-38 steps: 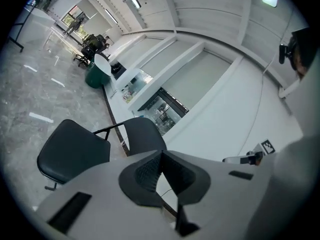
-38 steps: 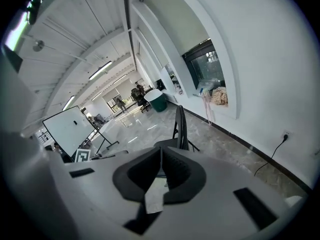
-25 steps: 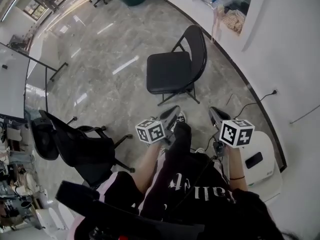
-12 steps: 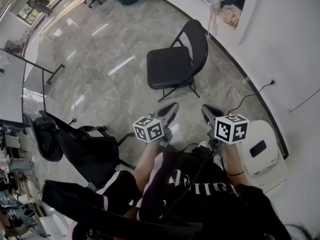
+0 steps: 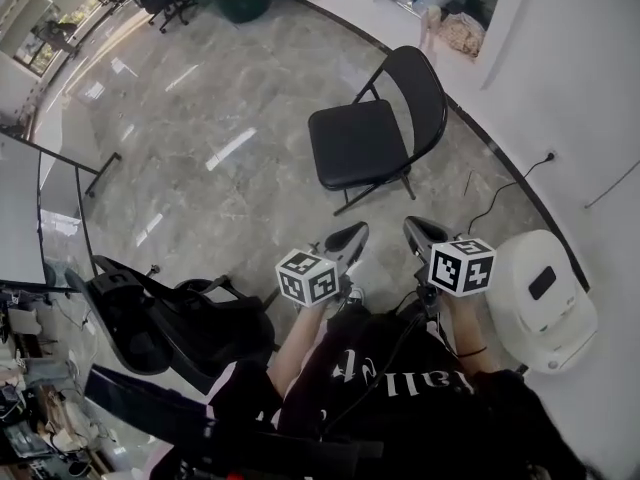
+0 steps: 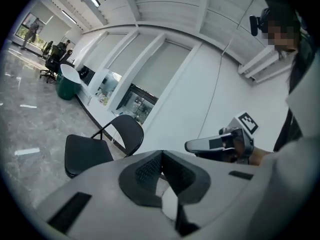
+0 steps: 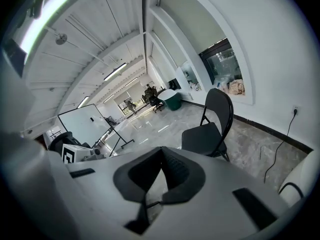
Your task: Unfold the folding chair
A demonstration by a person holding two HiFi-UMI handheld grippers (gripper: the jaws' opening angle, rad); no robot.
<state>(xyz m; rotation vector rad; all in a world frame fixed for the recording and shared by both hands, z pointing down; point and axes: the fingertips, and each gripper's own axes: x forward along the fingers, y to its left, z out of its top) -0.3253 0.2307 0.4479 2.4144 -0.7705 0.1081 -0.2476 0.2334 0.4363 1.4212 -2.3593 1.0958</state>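
The black metal folding chair (image 5: 362, 146) stands unfolded on the grey marble floor (image 5: 200, 108), at twelve o'clock from both claws. The left claw (image 5: 352, 236) and right claw (image 5: 416, 232) are pinched together, holding nothing.

Bright, even indoor light. Ceiling strip light (image 7: 42, 14) blown out white; pale glare streaks on the polished floor (image 5: 230, 148). Soft, faint shadow under the folding chair (image 5: 365, 143). Gripper views: heavy fisheye bending, black vignetted corners. Head view sharp, edges curved.

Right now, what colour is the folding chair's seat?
The seat is black; head view shows it best.
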